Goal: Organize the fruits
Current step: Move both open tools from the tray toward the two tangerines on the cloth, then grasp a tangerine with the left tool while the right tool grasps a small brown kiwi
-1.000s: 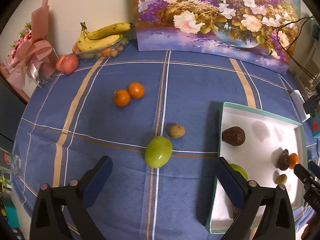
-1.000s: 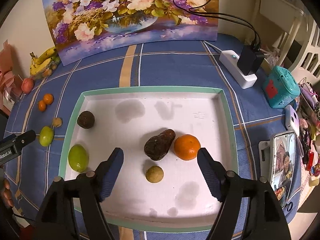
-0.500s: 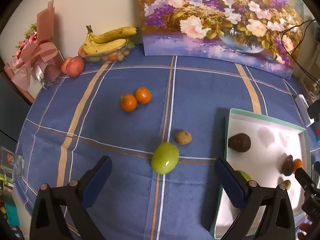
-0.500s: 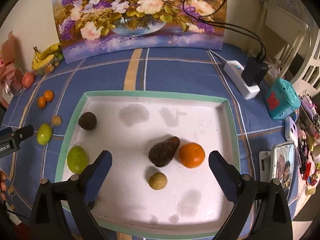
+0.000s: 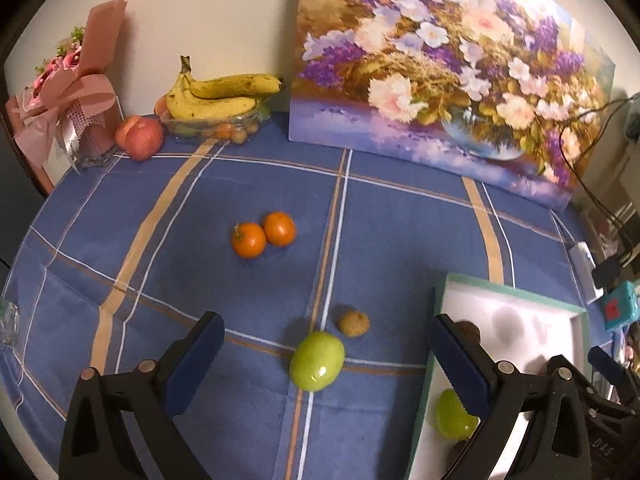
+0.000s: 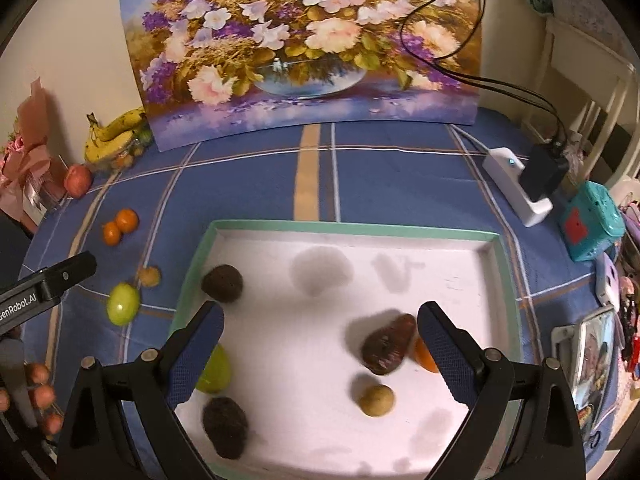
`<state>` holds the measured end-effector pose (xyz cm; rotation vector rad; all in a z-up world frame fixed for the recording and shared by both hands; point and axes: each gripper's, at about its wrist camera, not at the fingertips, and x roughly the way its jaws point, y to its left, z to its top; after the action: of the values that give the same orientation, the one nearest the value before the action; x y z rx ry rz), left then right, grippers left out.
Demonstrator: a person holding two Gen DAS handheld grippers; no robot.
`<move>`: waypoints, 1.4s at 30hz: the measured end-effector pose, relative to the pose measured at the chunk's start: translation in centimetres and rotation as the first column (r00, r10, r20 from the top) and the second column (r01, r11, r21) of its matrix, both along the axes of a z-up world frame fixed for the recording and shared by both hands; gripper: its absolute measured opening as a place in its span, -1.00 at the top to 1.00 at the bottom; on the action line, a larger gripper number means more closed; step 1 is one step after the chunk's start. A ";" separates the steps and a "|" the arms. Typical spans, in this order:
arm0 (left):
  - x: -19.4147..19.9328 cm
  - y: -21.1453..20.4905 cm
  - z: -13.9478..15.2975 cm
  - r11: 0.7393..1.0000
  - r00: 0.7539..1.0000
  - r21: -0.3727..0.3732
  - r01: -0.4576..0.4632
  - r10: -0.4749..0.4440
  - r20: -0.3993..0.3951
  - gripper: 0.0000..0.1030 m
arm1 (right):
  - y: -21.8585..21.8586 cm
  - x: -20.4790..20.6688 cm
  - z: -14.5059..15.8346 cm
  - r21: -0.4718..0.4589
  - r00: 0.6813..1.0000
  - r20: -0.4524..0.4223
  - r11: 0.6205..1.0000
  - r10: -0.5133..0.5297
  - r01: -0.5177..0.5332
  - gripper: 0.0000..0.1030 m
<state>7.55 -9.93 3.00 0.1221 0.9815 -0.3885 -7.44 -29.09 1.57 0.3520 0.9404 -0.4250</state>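
On the blue checked cloth lie a green fruit (image 5: 317,360), a small brown fruit (image 5: 354,323) and two oranges (image 5: 263,235). My left gripper (image 5: 320,356) is open and empty, its jaws either side of the green fruit and above it. The white tray with a green rim (image 6: 348,227) holds two dark round fruits (image 6: 222,282), a dark pear-shaped fruit (image 6: 386,345), an orange (image 6: 425,355), a small tan fruit (image 6: 376,400) and a green fruit (image 6: 215,370). My right gripper (image 6: 320,352) is open and empty above the tray.
A flower painting (image 5: 448,80) leans on the wall. A bowl with bananas (image 5: 218,98), a peach (image 5: 140,138) and a pink bouquet (image 5: 68,104) stand at the back left. A power strip with charger (image 6: 520,184), a teal box (image 6: 592,220) and a phone (image 6: 588,364) lie right of the tray.
Both grippers have pulled back and tilted up. The green fruit on the cloth now sits lower between my left jaws. A second dark fruit has come into view at the tray's near left.
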 end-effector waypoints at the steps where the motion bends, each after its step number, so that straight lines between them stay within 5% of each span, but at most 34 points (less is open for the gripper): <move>1: 0.3 0.1 0.0 1.000 1.000 -0.006 -0.004 0.004 0.000 -1.00 | 0.2 0.5 0.0 0.006 1.000 0.001 1.000 0.005 -0.005 -0.89; 15: 5.7 2.1 1.3 0.995 0.994 -0.057 -0.077 0.081 0.068 -1.00 | 0.6 5.6 0.7 -0.002 0.995 0.032 0.996 0.091 -0.091 -0.89; 42: 13.8 8.5 0.6 0.967 0.971 -0.085 -0.240 0.240 -0.011 -1.00 | 4.2 13.7 -0.2 0.035 0.985 0.006 0.984 0.173 -0.173 -0.89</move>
<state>21.36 -1.44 3.62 -0.0746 0.9657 -0.2074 6.27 -24.88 1.38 0.3000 0.9676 -0.2493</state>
